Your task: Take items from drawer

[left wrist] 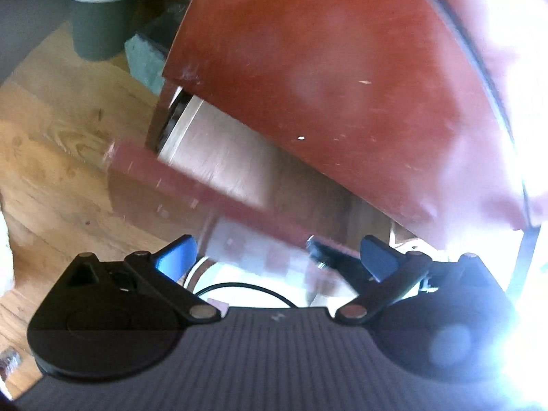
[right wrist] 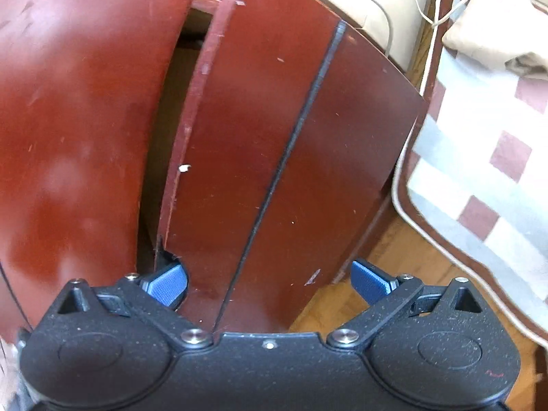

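Observation:
A red-brown wooden nightstand shows in both views. In the left wrist view its top (left wrist: 342, 78) fills the upper right, and the top drawer (left wrist: 219, 161) is pulled partly out below it, blurred, with a pale inner side. My left gripper (left wrist: 277, 257) is open, just in front of the drawer front (left wrist: 191, 185). In the right wrist view the drawer front (right wrist: 246, 130) stands ajar with a dark gap (right wrist: 161, 130) beside it. My right gripper (right wrist: 270, 281) is open; its left blue pad (right wrist: 167, 284) sits at the drawer front's edge. The drawer's contents are hidden.
A dark green waste bin (left wrist: 102, 10) with a white liner stands on the wood floor (left wrist: 51, 144) at far left. A checked blanket with brown trim (right wrist: 479, 178) and a cream cushion (right wrist: 489, 24) with a white cable lie right of the nightstand. Strong glare covers the left view's right edge.

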Demonstrator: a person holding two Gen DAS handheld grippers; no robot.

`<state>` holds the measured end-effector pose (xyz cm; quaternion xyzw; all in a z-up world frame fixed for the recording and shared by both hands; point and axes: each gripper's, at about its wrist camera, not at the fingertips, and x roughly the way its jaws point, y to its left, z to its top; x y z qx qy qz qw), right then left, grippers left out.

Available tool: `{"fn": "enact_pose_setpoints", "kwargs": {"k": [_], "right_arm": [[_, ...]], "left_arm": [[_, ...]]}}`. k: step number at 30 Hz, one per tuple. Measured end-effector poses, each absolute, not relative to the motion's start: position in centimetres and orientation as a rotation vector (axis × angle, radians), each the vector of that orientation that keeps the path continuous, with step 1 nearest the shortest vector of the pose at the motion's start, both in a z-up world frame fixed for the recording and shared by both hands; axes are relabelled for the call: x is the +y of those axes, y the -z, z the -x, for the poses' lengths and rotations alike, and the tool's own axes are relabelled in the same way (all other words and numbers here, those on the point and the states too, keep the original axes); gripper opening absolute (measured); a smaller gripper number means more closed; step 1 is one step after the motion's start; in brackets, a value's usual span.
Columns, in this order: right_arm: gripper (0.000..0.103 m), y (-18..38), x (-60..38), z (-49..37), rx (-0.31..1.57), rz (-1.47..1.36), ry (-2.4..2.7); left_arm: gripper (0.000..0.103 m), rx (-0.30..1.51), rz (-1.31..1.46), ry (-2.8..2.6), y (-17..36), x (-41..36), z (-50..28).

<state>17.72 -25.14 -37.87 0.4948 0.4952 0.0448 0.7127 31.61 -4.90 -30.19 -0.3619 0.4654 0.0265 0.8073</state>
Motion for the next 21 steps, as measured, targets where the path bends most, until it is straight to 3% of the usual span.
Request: {"fn": "enact_pose_setpoints", "kwargs": {"k": [2, 4, 10, 13, 16, 21], "right_arm": [[0.101, 37.5, -25.8, -17.3, 1.109, -1.066, -0.121], [0.092, 37.4, -26.8, -16.6, 1.078, -1.082, -0.138], [0.091, 33.5, -29.0, -15.8, 0.942, -1.054, -0.157], [0.089, 33.0, -28.3, -17.2, 0.976, -0.909, -0.166], [0.086, 33.2, -27.3, -17.6, 1.010, -0.839, -0.139], [0.086, 35.0, -27.6, -18.3, 1.046, -0.908, -0.127]], "left_arm": [[0.103, 1.042, 0.760, -0.074, 30.4, -4.6, -33.3], [0.103, 1.105, 0.777, -0.101, 30.1, -3.0, -34.5], [0.103, 1.154, 0.823, -0.172, 30.4, -2.6, -34.3], [0.103, 1.184, 0.846, -0.207, 29.9, 0.2, -31.0], [0.103, 1.211, 0.868, -0.216, 33.1, 3.6, -29.5], [0.103, 1.184, 0.781, -0.206, 36.0, 5.1, -30.5]]}}
